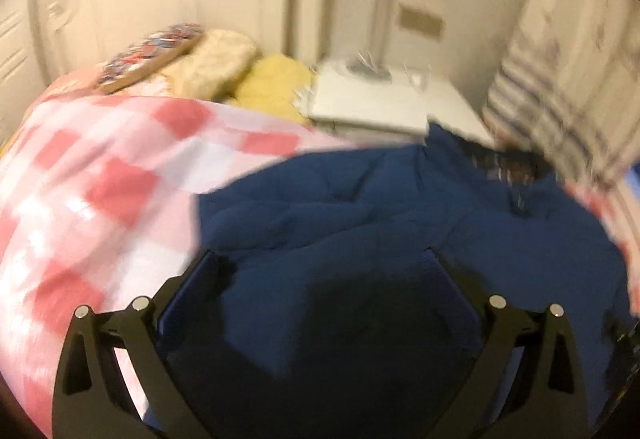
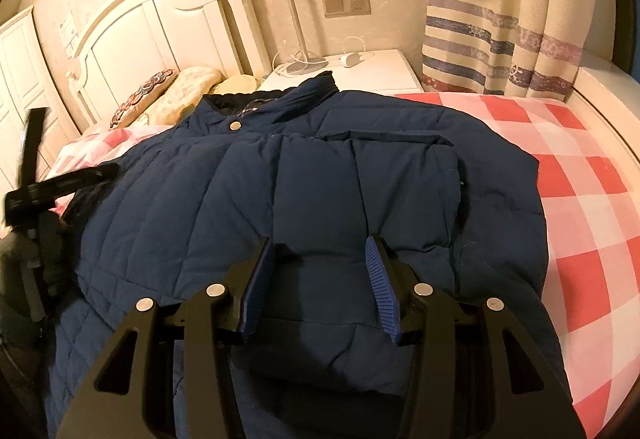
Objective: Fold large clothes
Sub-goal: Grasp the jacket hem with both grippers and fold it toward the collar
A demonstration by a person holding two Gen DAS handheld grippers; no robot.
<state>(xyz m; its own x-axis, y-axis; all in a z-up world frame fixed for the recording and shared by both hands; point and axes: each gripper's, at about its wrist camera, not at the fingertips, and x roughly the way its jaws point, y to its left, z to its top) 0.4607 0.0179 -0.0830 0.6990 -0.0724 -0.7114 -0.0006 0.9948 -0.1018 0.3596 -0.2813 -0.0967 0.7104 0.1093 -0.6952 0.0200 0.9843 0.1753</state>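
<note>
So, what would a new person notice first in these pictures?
First the big dark blue padded jacket, spread flat in the middle of the bed with its collar toward the headboard. Next the red and white checked bed cover under it. Both grippers, left and right, are open above the jacket.

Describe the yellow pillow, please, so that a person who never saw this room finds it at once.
Start at the white headboard of the bed with the pink checked cover. Three cushions lie in a row at its foot, running toward the white nightstand. The yellow pillow is the last one, nearest the nightstand; it is plain and fluffy, while the others are cream or patterned.
</note>
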